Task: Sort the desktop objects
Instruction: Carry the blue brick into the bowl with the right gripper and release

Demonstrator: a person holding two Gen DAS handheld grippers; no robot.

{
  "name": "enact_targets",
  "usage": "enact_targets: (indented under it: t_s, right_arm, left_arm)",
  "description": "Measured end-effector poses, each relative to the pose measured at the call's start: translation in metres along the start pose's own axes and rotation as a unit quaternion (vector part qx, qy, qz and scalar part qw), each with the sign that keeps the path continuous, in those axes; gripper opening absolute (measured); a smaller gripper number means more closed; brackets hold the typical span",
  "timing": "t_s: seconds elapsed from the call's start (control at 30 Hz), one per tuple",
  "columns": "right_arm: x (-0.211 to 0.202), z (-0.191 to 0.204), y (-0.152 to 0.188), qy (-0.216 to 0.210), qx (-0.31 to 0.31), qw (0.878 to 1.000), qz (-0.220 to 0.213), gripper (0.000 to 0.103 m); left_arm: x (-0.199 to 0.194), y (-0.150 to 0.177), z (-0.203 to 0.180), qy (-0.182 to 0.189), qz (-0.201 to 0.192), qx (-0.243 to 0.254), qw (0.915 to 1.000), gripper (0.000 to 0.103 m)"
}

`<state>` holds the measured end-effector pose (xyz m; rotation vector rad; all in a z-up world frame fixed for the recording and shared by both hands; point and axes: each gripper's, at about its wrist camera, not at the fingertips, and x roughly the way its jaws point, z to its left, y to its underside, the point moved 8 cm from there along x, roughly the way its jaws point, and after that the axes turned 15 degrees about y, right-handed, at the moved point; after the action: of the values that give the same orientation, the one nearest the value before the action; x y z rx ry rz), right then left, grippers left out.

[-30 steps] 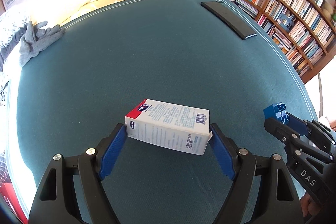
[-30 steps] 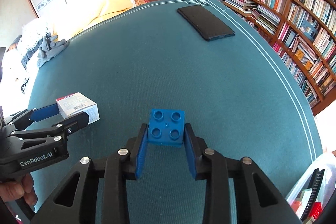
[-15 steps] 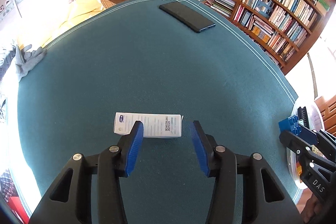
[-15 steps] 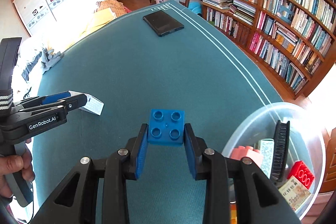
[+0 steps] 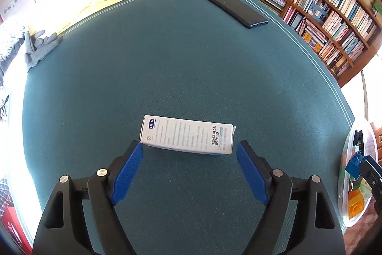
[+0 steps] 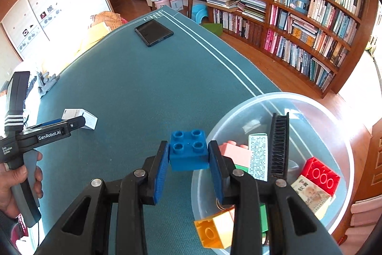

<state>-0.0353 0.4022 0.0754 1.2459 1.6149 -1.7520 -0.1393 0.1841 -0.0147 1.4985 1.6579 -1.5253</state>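
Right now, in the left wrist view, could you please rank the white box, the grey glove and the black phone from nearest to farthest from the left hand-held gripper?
1. White box, lying just ahead of the open left hand-held gripper.
2. Grey glove, at the table's far left edge.
3. Black phone, far right corner.

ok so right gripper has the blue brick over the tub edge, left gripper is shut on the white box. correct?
Not quite. The left gripper is open: in the left wrist view its jaws stand apart either side of the white box. The right gripper does hold the blue brick at the tub edge.
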Motion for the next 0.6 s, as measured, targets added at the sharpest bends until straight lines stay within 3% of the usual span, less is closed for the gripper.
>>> enact_targets:
  t_s: [0.37, 0.6]
  right_arm:
    - [0.011, -0.052, 0.022, 0.064, 0.035, 0.997, 0.037, 0.037]
    - [0.002, -0.043, 0.006, 0.033, 0.050, 0.998, 0.005, 0.041]
  left_arm:
    - [0.015, -0.002, 0.002, -0.003, -0.001, 0.012, 0.9999, 0.080]
    - [0.010, -0.002, -0.006, 0.000, -0.005, 0.022, 0.9997, 0.080]
